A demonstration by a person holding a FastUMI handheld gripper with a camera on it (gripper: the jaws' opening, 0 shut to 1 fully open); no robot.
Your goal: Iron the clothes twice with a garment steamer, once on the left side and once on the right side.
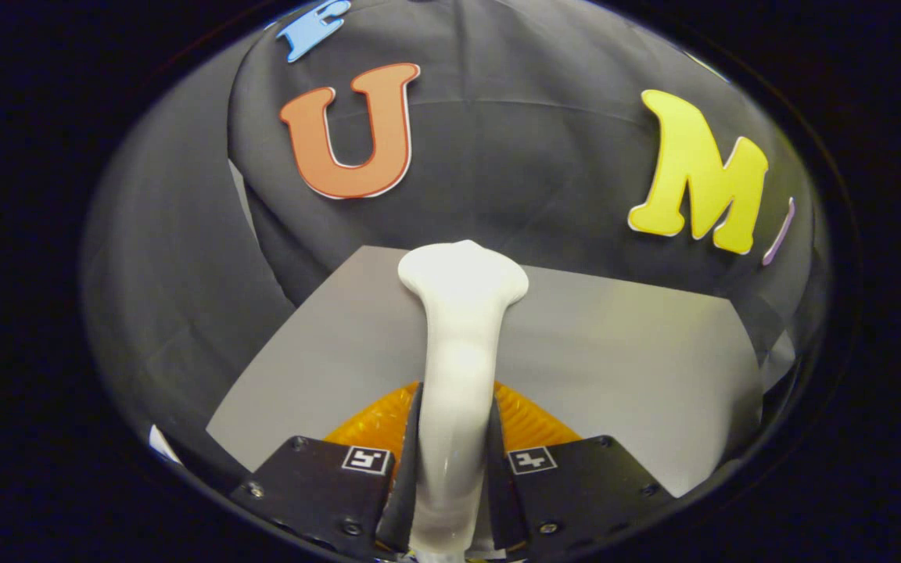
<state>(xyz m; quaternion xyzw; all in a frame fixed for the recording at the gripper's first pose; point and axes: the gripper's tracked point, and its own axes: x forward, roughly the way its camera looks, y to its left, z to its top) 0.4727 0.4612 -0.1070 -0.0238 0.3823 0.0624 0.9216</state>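
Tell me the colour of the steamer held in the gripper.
White. The garment steamer is plain glossy white, seen best in the gripper view, clamped between the fingers of the gripper.

A flat, pale grey tabletop with a smooth matte face runs out beyond the fingers and ends in a straight far edge against the draped black cloth wall (the cloth also hangs down past its left side). Whether anything rests directly on it cannot be told.

grey tabletop, dark cloth wall behind it
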